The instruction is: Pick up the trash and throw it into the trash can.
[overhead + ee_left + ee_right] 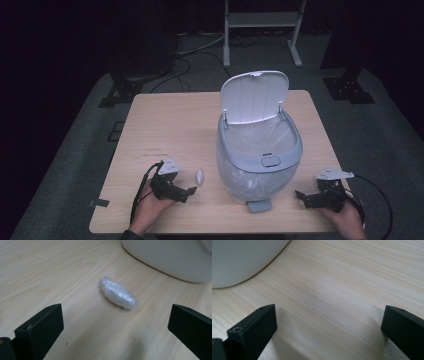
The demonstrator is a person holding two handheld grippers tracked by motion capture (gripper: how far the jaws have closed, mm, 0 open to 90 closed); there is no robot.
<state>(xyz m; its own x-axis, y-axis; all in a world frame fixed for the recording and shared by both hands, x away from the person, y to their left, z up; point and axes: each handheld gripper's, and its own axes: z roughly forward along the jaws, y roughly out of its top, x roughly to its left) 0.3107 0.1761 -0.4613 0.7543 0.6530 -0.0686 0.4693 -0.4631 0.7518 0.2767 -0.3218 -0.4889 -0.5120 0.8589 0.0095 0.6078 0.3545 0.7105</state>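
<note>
With its jaws held wide apart, the left gripper (192, 190) is aimed at the small white plastic-wrapped wad (118, 292) lying at its 1 o'clock beside the lidded grey pedal bin (258, 150), probably for grasping, while the right gripper (299, 195), equally spread, is rested at 4 o'clock.

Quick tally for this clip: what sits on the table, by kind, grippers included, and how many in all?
Grippers: 2, the left gripper and the right gripper, both with jaws apart
Pedal bins: 1, the bin, lid up, clear liner inside
Small plastic-wrapped wads: 1, the wad on the table, ahead of the left gripper
Total: 4
</note>
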